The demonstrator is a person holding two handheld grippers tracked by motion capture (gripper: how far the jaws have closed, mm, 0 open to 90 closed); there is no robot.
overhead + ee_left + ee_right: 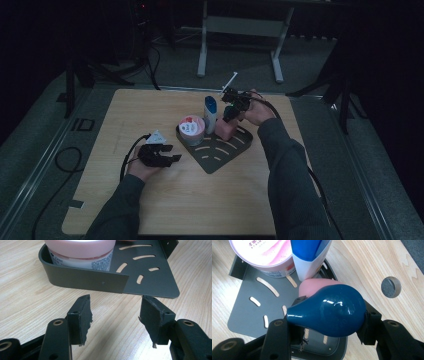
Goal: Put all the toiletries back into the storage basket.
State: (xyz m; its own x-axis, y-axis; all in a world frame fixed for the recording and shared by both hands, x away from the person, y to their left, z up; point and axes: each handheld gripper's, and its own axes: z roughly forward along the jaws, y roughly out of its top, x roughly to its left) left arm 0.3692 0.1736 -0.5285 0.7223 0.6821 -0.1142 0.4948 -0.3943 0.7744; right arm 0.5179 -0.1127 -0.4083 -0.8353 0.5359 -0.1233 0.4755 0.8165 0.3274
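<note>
A dark grey slotted corner tray lies mid-table. On it stand a pink-lidded jar, a white tube with a blue cap and a pink rounded thing. My right gripper hovers over the tray's far side, shut on a glossy dark blue pear-shaped bulb, which hangs just above the pink thing and beside the tube. My left gripper rests low on the table left of the tray, open with nothing between its jaws; the tray's wall and jar lie just ahead.
Bare wooden tabletop surrounds the tray on the near and left sides. A round cable hole sits in the table right of the tray. Metal stand legs and cables lie on the floor beyond the table's far edge.
</note>
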